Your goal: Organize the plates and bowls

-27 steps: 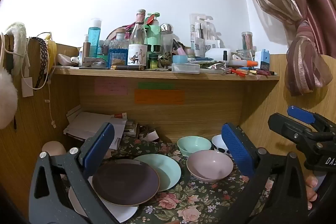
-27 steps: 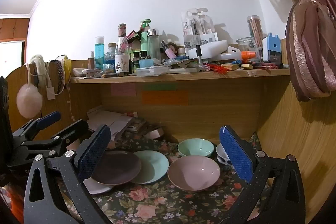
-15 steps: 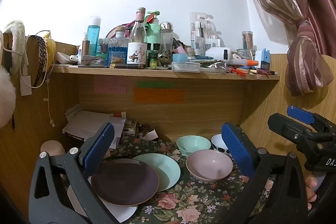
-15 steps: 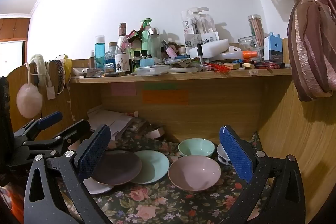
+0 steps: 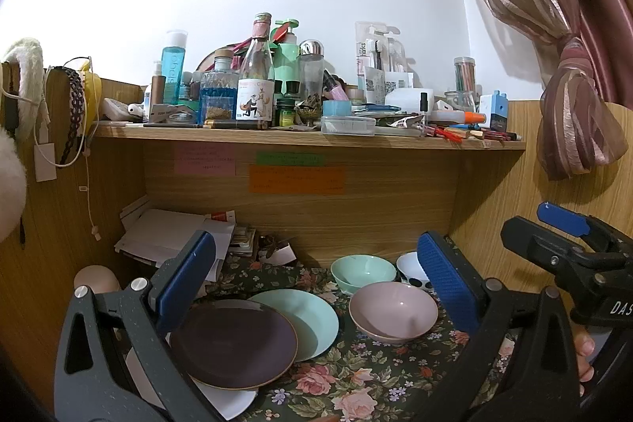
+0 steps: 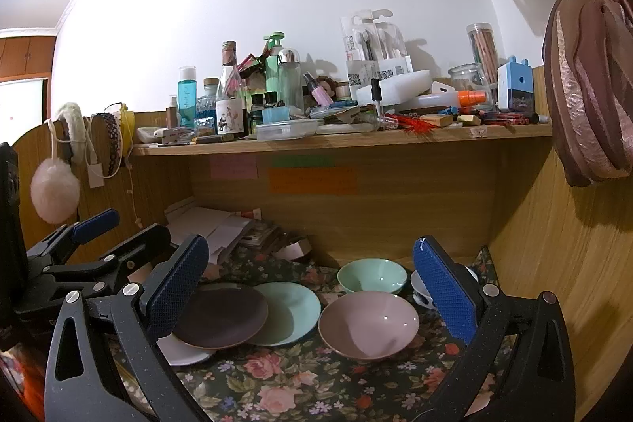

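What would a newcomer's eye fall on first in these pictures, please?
Probably the overlapping plates, a dark purple plate lying over a mint plate, with a pink bowl to their right on the floral cloth. Above, the wooden shelf is crammed with bottles.

Between my left jaws: matt dark plate (image 5: 233, 341), smooth pale-green plate (image 5: 312, 315), glossy pink bowl (image 5: 393, 311) on flowered cloth (image 5: 356, 382). My pads (image 5: 447, 279) are blue, rough-textured, on black speckled plastic. Beyond the jaws: grained wood shelf (image 5: 308, 139), paper sheets (image 5: 170, 232).

Plates (image 5: 233, 343) and bowls (image 5: 393, 311) on floral cloth (image 5: 340, 386)
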`<state>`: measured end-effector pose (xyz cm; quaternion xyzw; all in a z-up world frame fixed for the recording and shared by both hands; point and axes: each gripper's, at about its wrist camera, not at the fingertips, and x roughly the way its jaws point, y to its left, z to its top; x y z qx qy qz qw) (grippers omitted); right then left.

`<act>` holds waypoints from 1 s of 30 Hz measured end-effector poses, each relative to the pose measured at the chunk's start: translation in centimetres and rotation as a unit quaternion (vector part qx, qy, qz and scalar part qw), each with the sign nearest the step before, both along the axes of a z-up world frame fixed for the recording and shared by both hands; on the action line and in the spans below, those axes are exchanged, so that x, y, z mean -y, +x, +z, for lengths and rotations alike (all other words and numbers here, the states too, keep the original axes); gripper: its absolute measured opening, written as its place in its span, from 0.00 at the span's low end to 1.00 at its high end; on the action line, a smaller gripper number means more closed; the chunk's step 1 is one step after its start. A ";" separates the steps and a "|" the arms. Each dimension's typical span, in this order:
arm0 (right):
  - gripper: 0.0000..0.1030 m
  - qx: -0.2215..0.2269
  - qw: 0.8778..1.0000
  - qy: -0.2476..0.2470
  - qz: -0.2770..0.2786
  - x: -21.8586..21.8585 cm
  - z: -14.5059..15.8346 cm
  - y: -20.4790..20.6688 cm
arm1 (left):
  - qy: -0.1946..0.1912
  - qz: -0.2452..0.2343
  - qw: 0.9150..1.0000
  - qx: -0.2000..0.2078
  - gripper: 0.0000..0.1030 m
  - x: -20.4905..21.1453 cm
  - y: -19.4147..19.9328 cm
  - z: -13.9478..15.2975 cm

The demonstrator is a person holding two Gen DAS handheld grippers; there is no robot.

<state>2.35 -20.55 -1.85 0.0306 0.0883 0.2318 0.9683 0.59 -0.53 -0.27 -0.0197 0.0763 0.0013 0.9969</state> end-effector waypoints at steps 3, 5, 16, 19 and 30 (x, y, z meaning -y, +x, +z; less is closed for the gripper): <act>1.00 0.000 1.000 0.000 0.000 0.0 0.0 0.0 | 0.001 0.000 1.000 -0.001 1.00 -0.1 0.1 0.0; 1.00 -0.002 1.000 0.000 0.000 0.1 -0.2 0.2 | 0.000 0.000 1.000 -0.004 1.00 -0.3 0.2 -0.1; 1.00 -0.035 0.999 -0.002 0.006 -1.0 -2.1 2.2 | -0.020 0.014 0.999 -0.046 1.00 -2.9 2.6 -2.3; 1.00 -0.051 0.999 -0.008 0.013 -1.7 -3.0 3.2 | -0.029 0.023 0.997 -0.069 1.00 -3.9 3.5 -3.6; 1.00 -0.129 0.989 -0.037 0.062 -5.8 -7.4 8.2 | -0.104 0.047 0.981 -0.155 1.00 -7.9 7.7 -10.3</act>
